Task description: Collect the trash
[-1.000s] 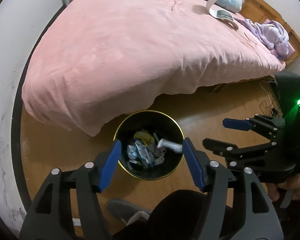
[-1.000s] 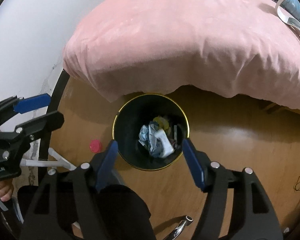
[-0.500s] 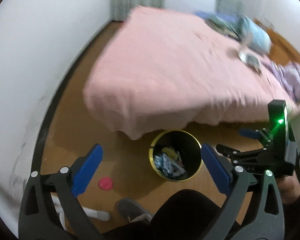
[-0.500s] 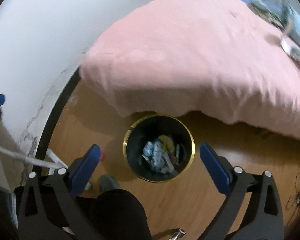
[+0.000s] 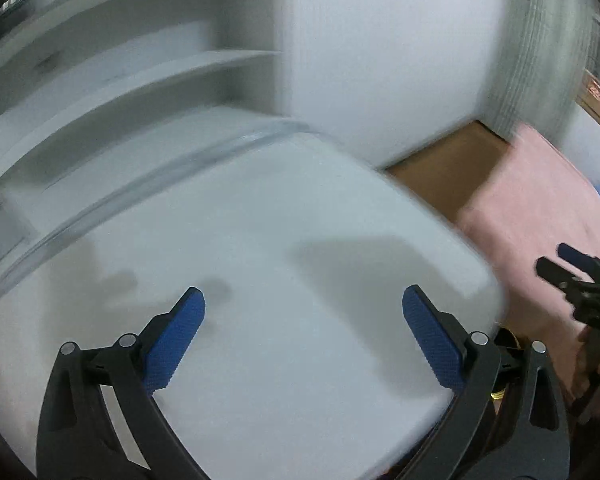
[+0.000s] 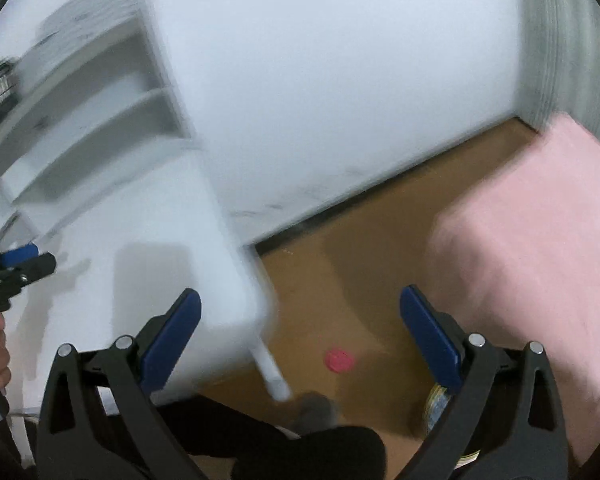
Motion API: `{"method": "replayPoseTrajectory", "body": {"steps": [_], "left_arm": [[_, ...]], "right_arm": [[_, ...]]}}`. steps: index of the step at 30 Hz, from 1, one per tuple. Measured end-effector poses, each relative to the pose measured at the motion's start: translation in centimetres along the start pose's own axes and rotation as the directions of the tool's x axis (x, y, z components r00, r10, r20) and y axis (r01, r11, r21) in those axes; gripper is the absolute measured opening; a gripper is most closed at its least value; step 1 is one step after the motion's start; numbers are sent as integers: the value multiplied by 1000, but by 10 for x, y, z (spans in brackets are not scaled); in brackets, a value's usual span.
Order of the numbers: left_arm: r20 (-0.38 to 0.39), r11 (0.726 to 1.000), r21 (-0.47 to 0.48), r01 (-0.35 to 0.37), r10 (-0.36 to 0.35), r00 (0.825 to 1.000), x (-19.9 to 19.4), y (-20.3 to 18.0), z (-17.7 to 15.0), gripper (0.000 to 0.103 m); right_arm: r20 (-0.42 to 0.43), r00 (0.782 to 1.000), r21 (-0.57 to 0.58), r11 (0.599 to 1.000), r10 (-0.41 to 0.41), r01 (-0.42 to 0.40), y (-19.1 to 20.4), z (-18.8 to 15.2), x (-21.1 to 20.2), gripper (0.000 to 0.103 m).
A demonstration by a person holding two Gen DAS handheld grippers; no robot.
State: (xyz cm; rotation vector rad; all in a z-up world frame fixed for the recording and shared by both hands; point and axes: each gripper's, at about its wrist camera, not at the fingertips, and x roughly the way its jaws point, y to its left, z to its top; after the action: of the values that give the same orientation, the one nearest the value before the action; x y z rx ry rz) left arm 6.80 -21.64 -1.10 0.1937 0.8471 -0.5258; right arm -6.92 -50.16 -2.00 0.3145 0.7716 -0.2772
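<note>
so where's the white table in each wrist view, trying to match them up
Left wrist view: the white rectangular table fills the centre and lower frame, right under the open left tool.
Right wrist view: the table sits at lower left, its white leg reaching the floor; the open right tool hangs past its edge.
Shared landmark: the pink bed cover, at right in both.

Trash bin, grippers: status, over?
Left gripper and right gripper open, empty. Trash bin barely visible behind right finger. White table below left gripper; frames blurred.
</note>
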Motion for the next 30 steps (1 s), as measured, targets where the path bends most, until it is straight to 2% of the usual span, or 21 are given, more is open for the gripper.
{"method": "replayPoseTrajectory", "body": {"steps": [4, 8, 11, 18, 24, 30], "left_arm": [[20, 987, -105, -119, 122, 992, -29, 71, -20, 96], [30, 954, -198, -227, 238, 971, -57, 129, -44, 96], [30, 927, -259, -270, 287, 957, -73, 160, -59, 96], [16, 895, -313, -319, 341, 940, -90, 195, -80, 96], [17, 882, -340, -327, 353, 935, -98, 206, -89, 96], [9, 877, -361, -318, 344, 939, -94, 210, -91, 96]], "right_arm": [[3, 995, -97, 991, 99, -98, 70, 12, 11, 96], [-9, 986, -177, 970, 166, -165, 128, 14, 21, 96], [-8, 982, -231, 955, 190, -187, 160, 12, 20, 96], [-3, 975, -275, 938, 220, -213, 194, 10, 18, 96], [-21, 972, -283, 931, 235, -231, 203, 9, 25, 96], [-19, 970, -282, 930, 240, -236, 202, 8, 24, 96]]}}
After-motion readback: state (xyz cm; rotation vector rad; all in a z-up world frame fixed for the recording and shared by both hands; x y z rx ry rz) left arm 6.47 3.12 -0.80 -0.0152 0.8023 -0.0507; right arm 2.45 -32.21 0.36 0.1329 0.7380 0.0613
